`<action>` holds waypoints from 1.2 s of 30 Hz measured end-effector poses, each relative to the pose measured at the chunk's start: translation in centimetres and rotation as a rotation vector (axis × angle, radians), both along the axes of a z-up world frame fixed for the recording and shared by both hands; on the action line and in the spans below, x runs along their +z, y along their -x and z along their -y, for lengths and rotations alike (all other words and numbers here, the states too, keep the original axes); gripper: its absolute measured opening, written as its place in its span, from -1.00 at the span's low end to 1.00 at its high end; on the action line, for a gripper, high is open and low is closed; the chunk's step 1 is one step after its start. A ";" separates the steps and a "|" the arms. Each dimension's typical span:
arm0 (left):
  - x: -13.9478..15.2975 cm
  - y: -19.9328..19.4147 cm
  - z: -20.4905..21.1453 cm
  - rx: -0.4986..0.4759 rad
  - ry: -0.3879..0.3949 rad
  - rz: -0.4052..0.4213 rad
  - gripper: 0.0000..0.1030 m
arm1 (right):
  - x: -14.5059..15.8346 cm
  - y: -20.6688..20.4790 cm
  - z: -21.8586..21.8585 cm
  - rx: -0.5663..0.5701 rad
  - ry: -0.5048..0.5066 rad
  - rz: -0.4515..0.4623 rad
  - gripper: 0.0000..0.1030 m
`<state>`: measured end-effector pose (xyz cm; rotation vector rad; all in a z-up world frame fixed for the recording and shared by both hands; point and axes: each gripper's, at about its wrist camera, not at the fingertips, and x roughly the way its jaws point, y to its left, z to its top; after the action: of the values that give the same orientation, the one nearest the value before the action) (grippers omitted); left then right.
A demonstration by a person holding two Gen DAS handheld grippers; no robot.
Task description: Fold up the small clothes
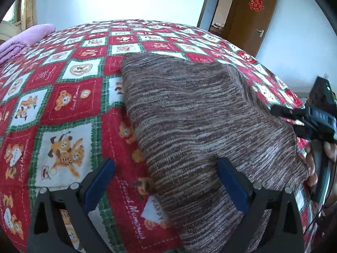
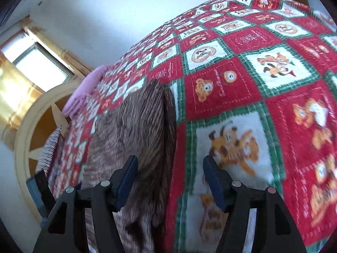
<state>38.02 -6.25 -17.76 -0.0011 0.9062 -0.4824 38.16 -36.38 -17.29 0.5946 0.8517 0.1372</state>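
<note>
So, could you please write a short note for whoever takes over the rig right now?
Left gripper: jaws open, holding nothing, at the near edge of the brown sweater.
Right gripper: jaws open, empty, over the sweater's edge and the quilt.
Sweater lies on the quilt in a compact folded shape with straight edges.
A purple cloth lies folded at the far corner.
Left: check the fold is neat; I cannot tell if another fold is needed.
</note>
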 end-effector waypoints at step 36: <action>0.1 0.0 -0.1 -0.065 0.092 -0.009 0.68 | -2.0 -5.0 -2.6 0.099 -0.087 0.075 -0.27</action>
<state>38.04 -6.17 -17.61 -0.0575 0.8944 -0.5845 43.14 -33.73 -19.27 0.6255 0.8059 0.2855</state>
